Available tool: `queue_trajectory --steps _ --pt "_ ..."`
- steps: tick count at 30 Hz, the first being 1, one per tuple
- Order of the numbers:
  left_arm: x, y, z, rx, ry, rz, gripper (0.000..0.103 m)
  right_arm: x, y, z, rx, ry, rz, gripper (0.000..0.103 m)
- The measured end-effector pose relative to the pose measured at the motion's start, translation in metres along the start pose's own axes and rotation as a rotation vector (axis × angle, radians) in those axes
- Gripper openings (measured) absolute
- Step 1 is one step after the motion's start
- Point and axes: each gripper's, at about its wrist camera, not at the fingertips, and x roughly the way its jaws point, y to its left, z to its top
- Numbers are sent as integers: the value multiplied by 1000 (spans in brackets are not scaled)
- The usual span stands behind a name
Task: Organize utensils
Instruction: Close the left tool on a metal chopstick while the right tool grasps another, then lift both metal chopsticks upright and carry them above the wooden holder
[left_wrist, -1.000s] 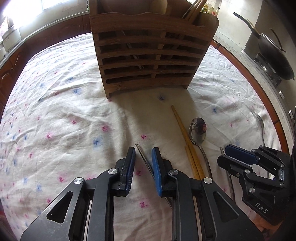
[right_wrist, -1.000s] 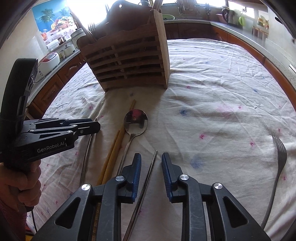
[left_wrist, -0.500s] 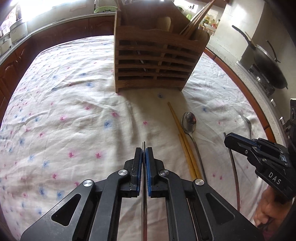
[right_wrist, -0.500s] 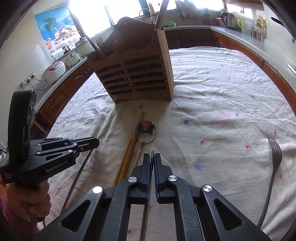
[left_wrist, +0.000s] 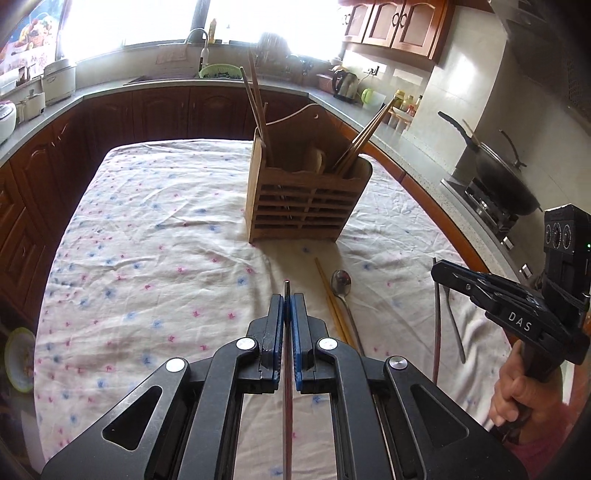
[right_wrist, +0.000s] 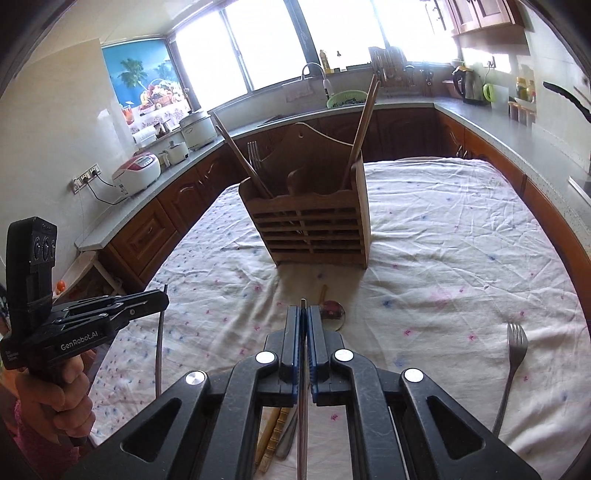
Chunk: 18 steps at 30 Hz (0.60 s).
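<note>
While the slatted wooden caddy is standing ahead, I am clamping each hand-held gripper, left and "DAS"-marked right, onto one thin metal chopstick

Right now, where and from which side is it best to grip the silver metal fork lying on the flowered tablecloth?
Probably grip the silver metal fork at mid-handle from above, jaws across its width: it lies flat on the flowered tablecloth, handle thin and narrow, clear of other utensils.
</note>
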Motion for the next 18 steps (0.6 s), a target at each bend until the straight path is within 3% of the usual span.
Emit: queue_trajectory --steps 18 --pt "-64 12 -5 -58 -144 -20 3 -44 21 13 -37 -124 15 4"
